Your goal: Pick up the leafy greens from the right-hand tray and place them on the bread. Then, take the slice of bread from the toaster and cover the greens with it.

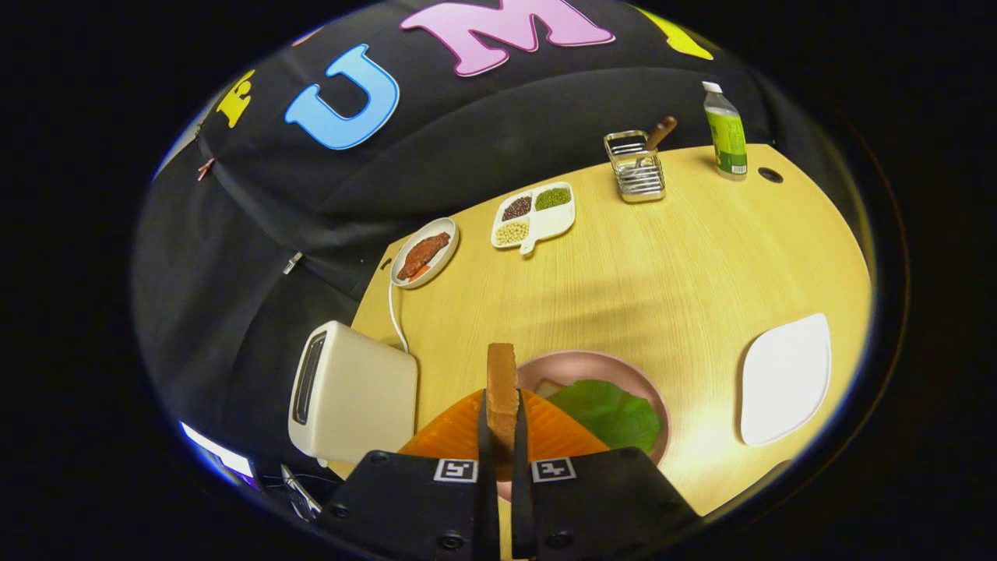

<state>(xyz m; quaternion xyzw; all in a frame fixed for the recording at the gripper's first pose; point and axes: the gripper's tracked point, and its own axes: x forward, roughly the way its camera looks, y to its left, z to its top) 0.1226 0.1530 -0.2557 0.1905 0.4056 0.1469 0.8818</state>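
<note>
Tool (502, 436) clamped on bread slice (502, 383), both fingers pressing its faces; slice upright, edge-on, tan crust, porous crumb. Just beyond it, round pink plate (615, 365) carrying flat, smooth leafy greens (611, 409) over a pale bread piece (547, 386). Boxy cream toaster (350, 393) at the bench's (662, 265) near-left edge; white tray (783, 378) glossy, rounded, near the right edge.
</note>
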